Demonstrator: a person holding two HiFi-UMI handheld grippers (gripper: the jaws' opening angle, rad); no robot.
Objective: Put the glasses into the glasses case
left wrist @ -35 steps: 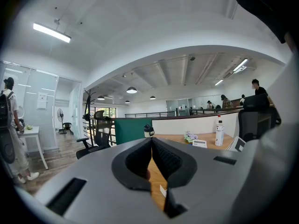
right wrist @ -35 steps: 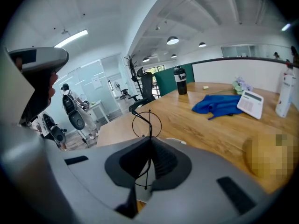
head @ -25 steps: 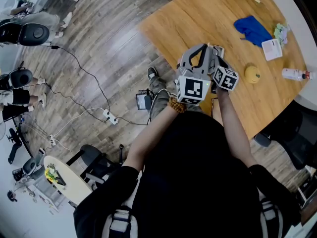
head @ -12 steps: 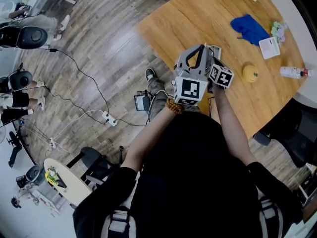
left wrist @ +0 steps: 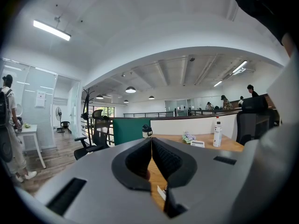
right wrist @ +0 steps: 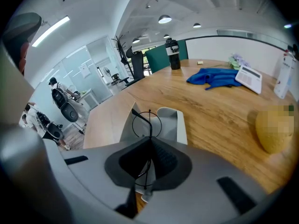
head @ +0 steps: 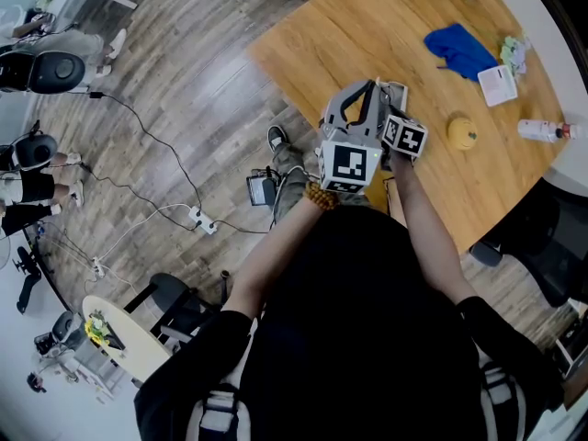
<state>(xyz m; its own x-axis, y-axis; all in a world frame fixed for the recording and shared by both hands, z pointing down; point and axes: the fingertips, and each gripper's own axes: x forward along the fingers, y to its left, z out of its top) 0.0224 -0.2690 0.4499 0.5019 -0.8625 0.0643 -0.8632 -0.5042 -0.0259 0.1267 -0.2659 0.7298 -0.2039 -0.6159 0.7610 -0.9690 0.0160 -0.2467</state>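
Slightly leftward since the earlier frame, the right hand-held gripper (right wrist: 150, 139) is clamped on thin black wire-rimmed glasses (right wrist: 145, 120). The open grey glasses case (right wrist: 169, 118) lies just beyond on the wooden surface (right wrist: 219, 106), long axis near-to-far. The left hand-held gripper (left wrist: 151, 140) is closed, apparently empty.

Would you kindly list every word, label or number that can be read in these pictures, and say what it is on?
No text is readable anywhere.
White bottle: label too small to read.
White box: lines of print, blurred.
Black flask: pale mark, unreadable.
Marker cube: black-and-white pattern, no letters.
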